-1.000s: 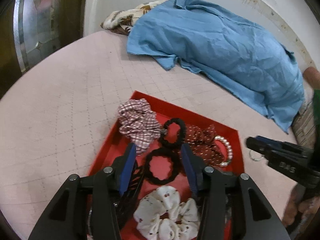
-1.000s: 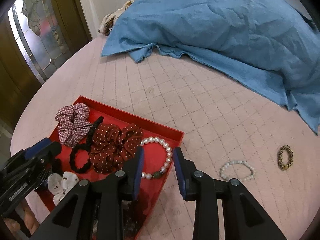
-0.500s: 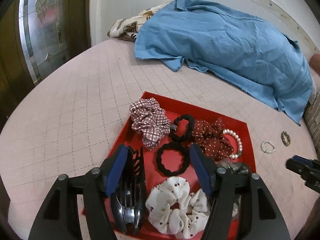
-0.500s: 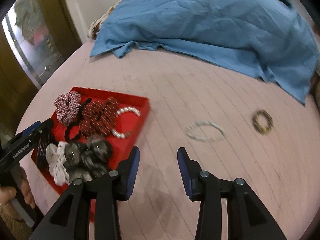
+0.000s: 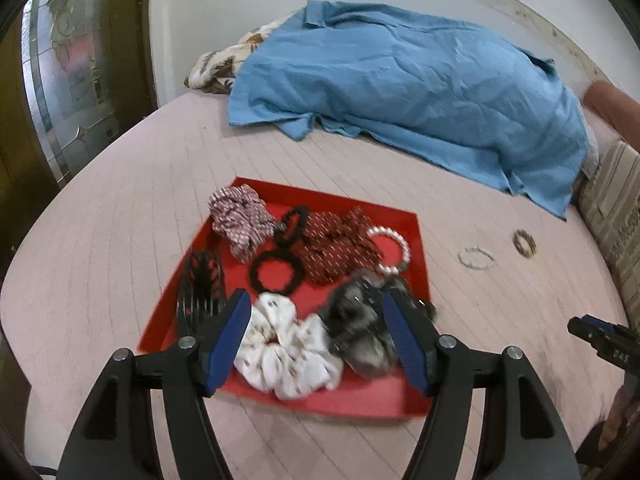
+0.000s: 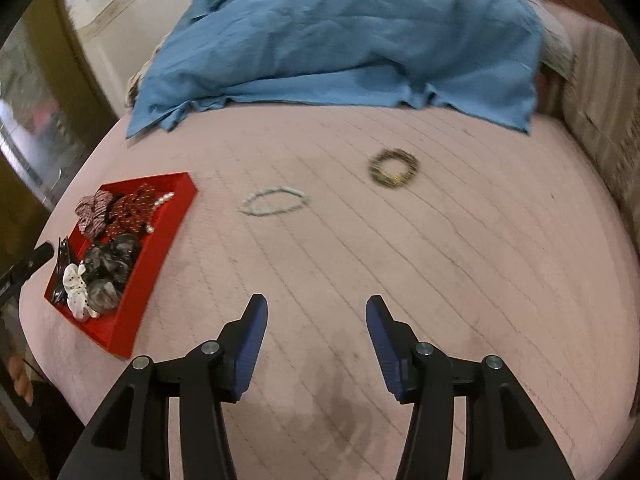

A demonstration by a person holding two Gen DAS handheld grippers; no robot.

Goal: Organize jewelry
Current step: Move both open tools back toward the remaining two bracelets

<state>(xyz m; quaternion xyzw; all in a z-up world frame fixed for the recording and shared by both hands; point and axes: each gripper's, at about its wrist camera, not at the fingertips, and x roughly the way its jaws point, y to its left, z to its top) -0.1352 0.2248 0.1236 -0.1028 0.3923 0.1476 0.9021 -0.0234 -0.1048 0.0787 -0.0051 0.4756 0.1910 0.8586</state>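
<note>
A pink quilted bed (image 6: 400, 264) is being backed by a pale wall (image 5: 224, 20). A blue cloth (image 5: 400, 92) is being spread across its far side over patterned fabric (image 5: 216, 68). Daylight is being let in through a leaded-glass door (image 5: 68, 92) at left.

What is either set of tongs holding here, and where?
Nothing. The left tongs and the right tongs are both open and empty.

Left claw (image 5: 316, 336) spread above red tray (image 5: 416, 240) of scrunchies; two blurred, probably beaded bracelets (image 5: 476, 258) beside.
</note>
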